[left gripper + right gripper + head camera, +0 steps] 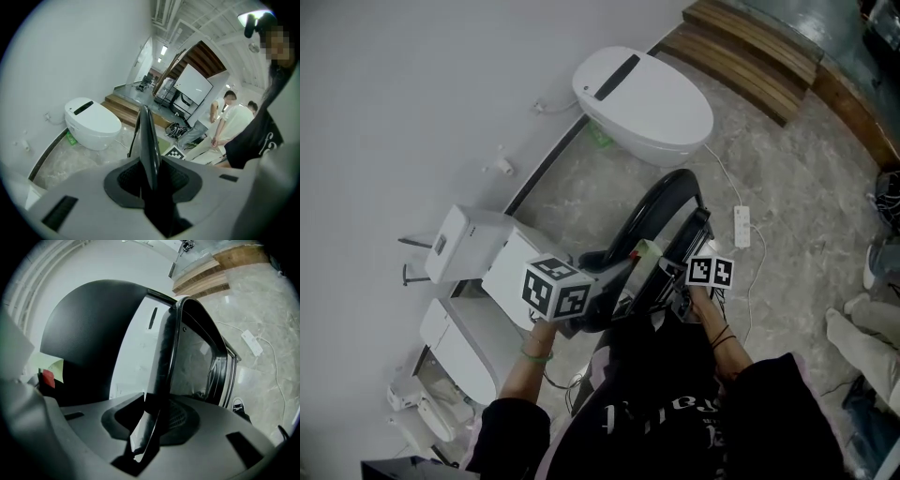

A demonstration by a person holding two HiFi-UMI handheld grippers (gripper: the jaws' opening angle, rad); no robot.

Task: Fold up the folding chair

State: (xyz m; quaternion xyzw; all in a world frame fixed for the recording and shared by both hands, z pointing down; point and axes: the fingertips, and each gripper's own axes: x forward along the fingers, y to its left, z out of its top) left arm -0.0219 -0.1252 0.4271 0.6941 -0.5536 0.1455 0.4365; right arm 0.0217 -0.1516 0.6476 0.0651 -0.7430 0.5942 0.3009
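Note:
The black folding chair (661, 220) stands on the stone floor in front of me, its seat and back drawn close together. In the head view my left gripper (614, 281) holds its left side and my right gripper (680, 274) its right side. In the left gripper view a thin black edge of the chair (149, 140) runs upright between the jaws, and the left gripper (152, 180) is shut on it. The right gripper view shows the chair's black frame tube (169, 357) passing between the pads, with the right gripper (152, 423) shut on it.
A white toilet (642, 103) stands by the wall beyond the chair. Wooden steps (750, 52) lie further back. A power strip (742, 226) with its cable lies on the floor to the right. White boxes (469, 244) and another toilet (459, 352) sit at the left. People (229, 122) stand nearby.

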